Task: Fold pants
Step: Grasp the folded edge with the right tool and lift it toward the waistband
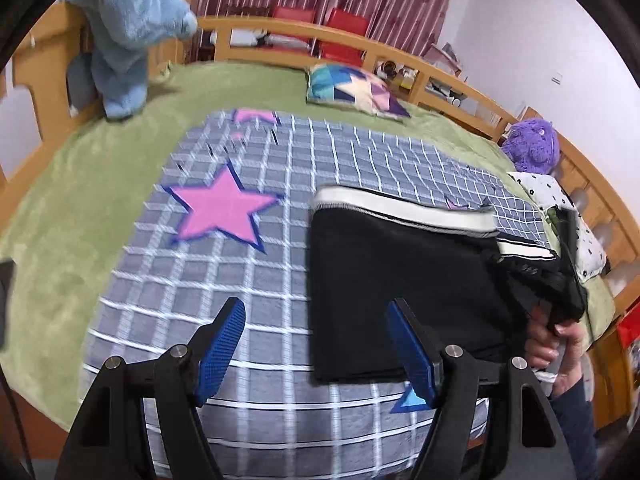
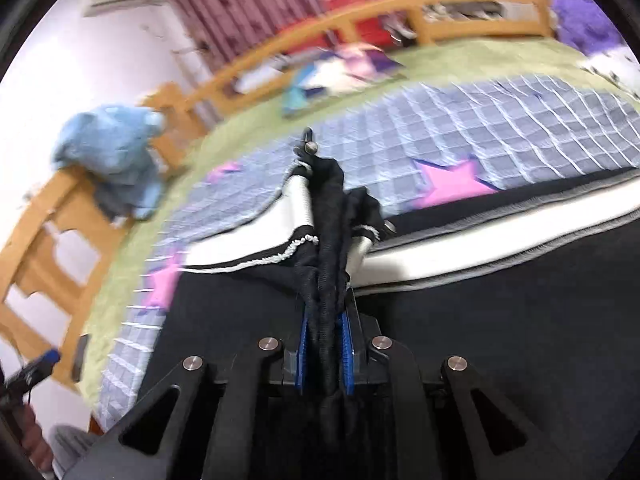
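Black pants (image 1: 400, 280) with a white side stripe lie folded on a grey checked blanket (image 1: 248, 280) with pink stars. My left gripper (image 1: 316, 344) is open and empty, hovering above the blanket at the left edge of the pants. My right gripper (image 2: 326, 320) is shut on a bunched fold of the black pants (image 2: 328, 216), holding it up above the rest of the pants (image 2: 480, 340). In the left wrist view the right gripper (image 1: 560, 312) shows at the right edge of the pants, held by a hand.
A blue plush toy (image 1: 124, 28) hangs on the wooden bed frame (image 1: 320, 36) at far left. A patchwork cushion (image 1: 352, 88) lies on the green bedspread (image 1: 60, 220). A purple plush (image 1: 532, 144) and a white spotted pillow (image 1: 560, 200) sit at the right.
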A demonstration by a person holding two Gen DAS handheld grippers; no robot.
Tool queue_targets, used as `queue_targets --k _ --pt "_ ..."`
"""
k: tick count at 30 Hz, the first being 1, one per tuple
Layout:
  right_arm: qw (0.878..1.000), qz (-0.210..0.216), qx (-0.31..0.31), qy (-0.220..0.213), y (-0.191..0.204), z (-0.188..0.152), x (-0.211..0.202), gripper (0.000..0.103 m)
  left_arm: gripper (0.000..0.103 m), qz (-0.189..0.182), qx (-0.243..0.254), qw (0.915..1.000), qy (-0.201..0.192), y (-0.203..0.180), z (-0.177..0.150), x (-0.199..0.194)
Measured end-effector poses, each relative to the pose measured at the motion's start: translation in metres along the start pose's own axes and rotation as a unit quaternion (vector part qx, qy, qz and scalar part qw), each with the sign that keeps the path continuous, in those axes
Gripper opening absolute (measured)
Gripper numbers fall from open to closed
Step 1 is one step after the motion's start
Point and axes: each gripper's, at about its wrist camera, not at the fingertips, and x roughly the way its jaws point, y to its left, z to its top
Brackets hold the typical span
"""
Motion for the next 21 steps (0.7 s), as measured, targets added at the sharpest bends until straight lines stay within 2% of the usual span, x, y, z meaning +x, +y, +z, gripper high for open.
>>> queue_targets --k 2,3,4,6,8,9,10,11,12,13,14,16,18,19,21 --pt "0.998 -0.009 0.041 0.055 -0.021 -0.007 0.026 0.029 0.072 -0.007 0.005 0.9998 0.02 -0.012 -0.007 0.019" --pt "0.996 -0.018 0.055 0.072 -0.026 -0.012 0.033 0.029 0.072 -0.01 0.013 0.9995 0.025 -0.018 -0.011 0.025" --pt "0.996 -0.01 0.06 0.067 -0.031 -0.016 0.029 0.029 0.072 -0.01 0.024 0.9993 0.028 -0.024 -0.015 0.03" --pt "0.998 -0.032 0.044 0.046 -0.026 -0.02 0.008 0.029 0.072 -0.002 0.044 0.9987 0.026 -0.034 -0.019 0.038" --pt "0.999 -0.052 -0.006 0.0 -0.01 -0.029 -0.03 0.033 0.072 -0.008 0.052 0.9985 0.015 -0.039 -0.017 0.043" --pt "0.998 -0.052 -0.026 -0.027 -0.002 -0.037 -0.049 0.041 0.072 -0.014 0.056 0.9983 0.013 -0.042 -0.015 0.048" --pt "0.997 -0.045 -0.041 -0.05 0.001 -0.046 -0.062 0.044 0.072 -0.017 0.059 0.998 0.013 -0.045 -0.014 0.053" --pt "0.995 -0.032 -0.059 -0.073 0.007 -0.059 -0.075 0.045 0.072 -0.011 0.065 0.9977 0.012 -0.049 -0.015 0.062" --pt "0.994 -0.029 -0.073 -0.074 0.009 -0.067 -0.08 0.045 0.072 0.002 0.072 0.9973 0.012 -0.051 -0.017 0.069" --pt "0.994 -0.033 -0.085 -0.063 0.013 -0.075 -0.076 0.045 0.072 0.018 0.079 0.9966 0.012 -0.053 -0.022 0.076" --pt "0.993 -0.053 -0.097 -0.033 0.012 -0.085 -0.064 0.045 0.072 0.027 0.08 0.9962 0.02 -0.052 -0.029 0.088" --pt "0.993 -0.076 -0.082 0.023 -0.005 -0.102 -0.039 0.045 0.072 0.024 0.066 0.9962 0.051 -0.044 -0.046 0.108" --pt "0.995 -0.064 -0.074 0.008 -0.012 -0.113 -0.04 0.045 0.076 0.019 0.067 0.9971 0.031 -0.038 -0.055 0.107" --pt "0.994 -0.063 -0.083 0.016 -0.012 -0.112 -0.043 0.045 0.076 0.013 0.069 0.9971 0.03 -0.036 -0.056 0.105" --pt "0.996 -0.05 -0.076 0.013 -0.017 -0.108 -0.053 0.045 0.076 -0.013 0.052 0.9975 0.046 -0.027 -0.052 0.099"
